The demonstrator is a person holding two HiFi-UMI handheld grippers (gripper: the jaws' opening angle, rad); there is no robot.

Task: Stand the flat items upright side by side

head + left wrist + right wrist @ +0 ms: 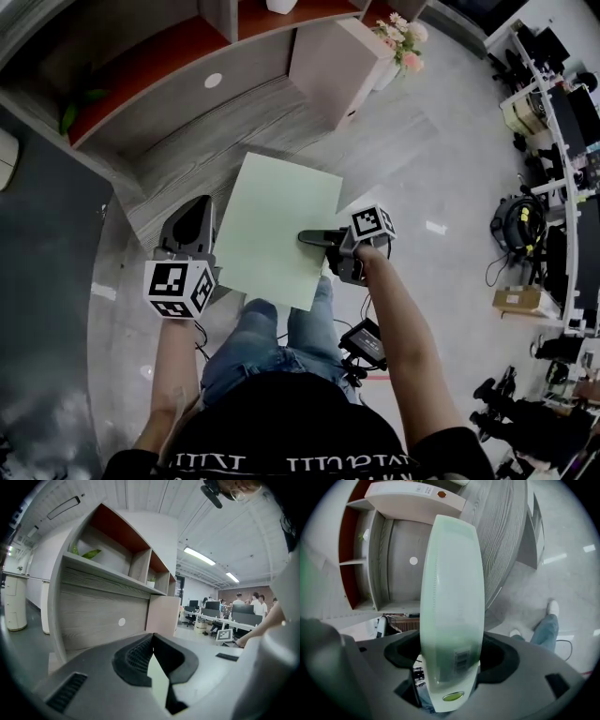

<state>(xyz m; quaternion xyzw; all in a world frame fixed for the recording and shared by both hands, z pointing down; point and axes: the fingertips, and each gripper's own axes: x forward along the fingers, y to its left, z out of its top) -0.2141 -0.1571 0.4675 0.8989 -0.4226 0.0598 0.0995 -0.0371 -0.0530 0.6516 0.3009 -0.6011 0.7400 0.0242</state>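
Observation:
A pale green flat folder (279, 228) hangs in the air above the person's knees, in front of the grey wooden shelf unit (220, 112). My left gripper (206, 232) is at the folder's left edge. In the left gripper view its jaws (152, 654) are shut on a thin sliver of the green folder (158, 682). My right gripper (317, 240) reaches in from the right and is shut on the folder's right edge. In the right gripper view the folder (452, 592) stands edge-on between the jaws (451, 670), with a barcode label near the bottom.
The shelf unit has open compartments with red-brown backs (150, 66) and a low grey ledge (187, 178). A beige end panel (333, 61) and a pot of pink flowers (401, 42) stand at the right. Cluttered desks (553, 122) line the far right over a pale floor.

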